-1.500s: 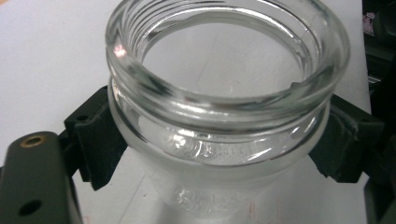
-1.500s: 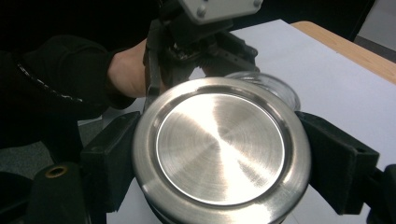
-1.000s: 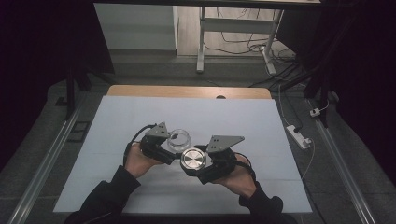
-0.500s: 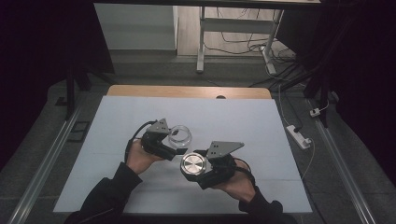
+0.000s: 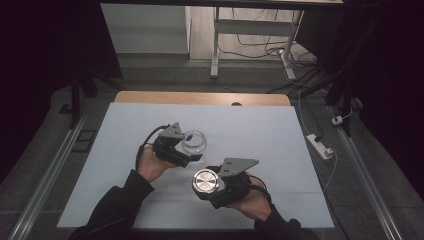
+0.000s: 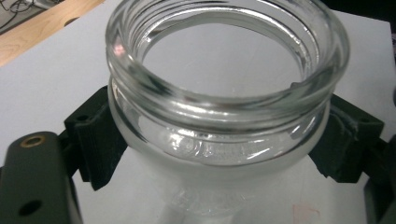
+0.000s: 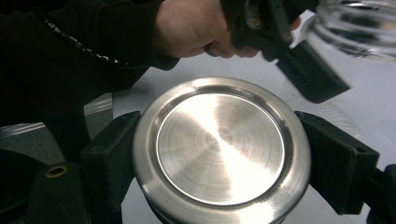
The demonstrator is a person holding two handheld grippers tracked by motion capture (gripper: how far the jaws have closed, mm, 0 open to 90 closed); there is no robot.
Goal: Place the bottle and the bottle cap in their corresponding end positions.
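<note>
So the lid's off already: the left hand-held gripper (image 5: 192, 154) is clamped on the glass jar (image 5: 194, 141) just under its threaded neck, and you can see its pads squeezing both sides in the left gripper view. The jar (image 6: 224, 93) looks empty and open, over the middle of the white bench (image 5: 260, 130). The right hand-held gripper (image 5: 202, 186) is clamped round the steel lid (image 5: 206, 180), held nearer the person and clear of the jar. I'd guess what's left is setting the lid and jar down, or screwing it back on
</note>
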